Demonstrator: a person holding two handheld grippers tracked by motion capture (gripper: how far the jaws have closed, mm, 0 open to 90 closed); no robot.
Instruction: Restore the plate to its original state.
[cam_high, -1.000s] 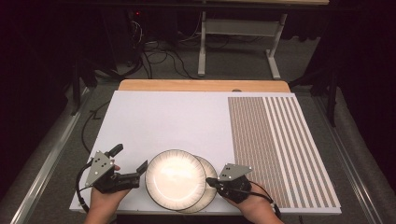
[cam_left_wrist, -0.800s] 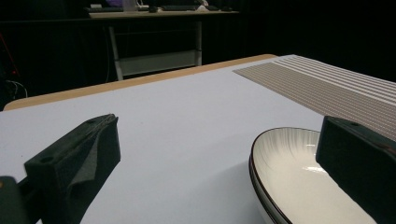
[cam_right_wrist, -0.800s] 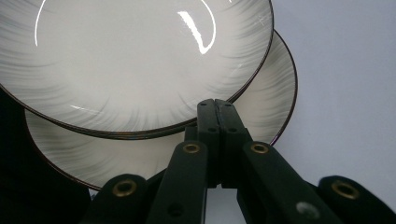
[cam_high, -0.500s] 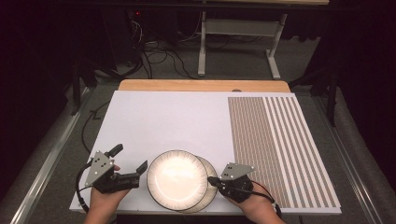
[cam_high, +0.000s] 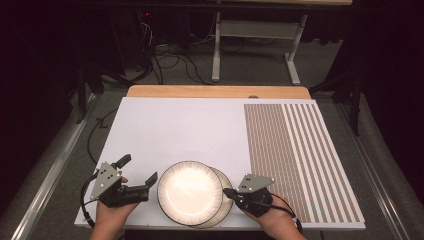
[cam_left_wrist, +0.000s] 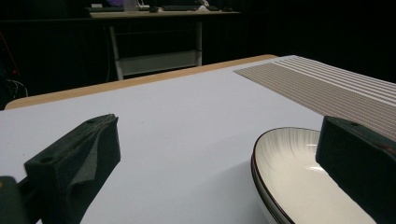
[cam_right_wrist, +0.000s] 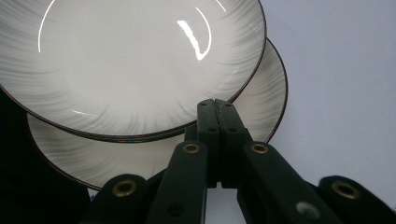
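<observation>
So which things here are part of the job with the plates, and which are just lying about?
Part of the job:
- top plate
- lower plate, stacked off-centre under it
- left gripper, jaws open beside the plates
- right gripper, jaws shut at the plates' rim

Just lying about:
- striped mat
- white table
- metal stand on the floor behind

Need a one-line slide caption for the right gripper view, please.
Right gripper, jaws shut, tips over the lower plate beside the rim of the upper plate.

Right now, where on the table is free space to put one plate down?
The white board behind the two stacked plates is bare up to the wooden edge; the striped mat is free too. The near edge is crowded: left gripper, plates, right gripper.
</observation>
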